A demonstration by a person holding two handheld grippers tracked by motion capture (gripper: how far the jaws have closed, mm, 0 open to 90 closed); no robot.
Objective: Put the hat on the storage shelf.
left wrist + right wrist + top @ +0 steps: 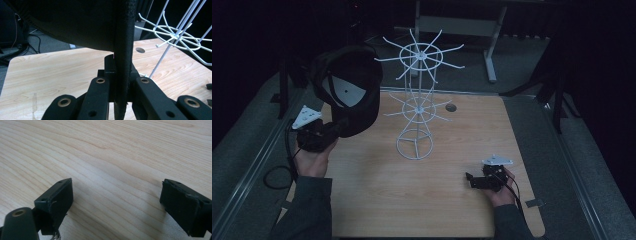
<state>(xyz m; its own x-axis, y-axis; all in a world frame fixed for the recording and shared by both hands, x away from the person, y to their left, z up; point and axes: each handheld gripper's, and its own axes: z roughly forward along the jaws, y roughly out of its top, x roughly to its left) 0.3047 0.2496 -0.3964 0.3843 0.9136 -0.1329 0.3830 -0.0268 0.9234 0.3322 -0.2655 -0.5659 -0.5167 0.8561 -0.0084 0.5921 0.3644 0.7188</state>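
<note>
My left tool point(122, 75), clamped on the cap's point(349, 85) brim edge, holds the cap up left of the rack point(418, 100), its hooks just to the right, while my right tool point(117, 202) rests wide open and empty on the table point(377, 190).

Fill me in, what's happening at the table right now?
A person works with two hand-held tools. The left tool is shut on the edge of a black cap, holding it up off the wooden table, left of the white wire rack. The cap is not yet on any of the rack's hooks. The right tool rests low over bare tabletop with its jaws open, holding nothing.
</note>
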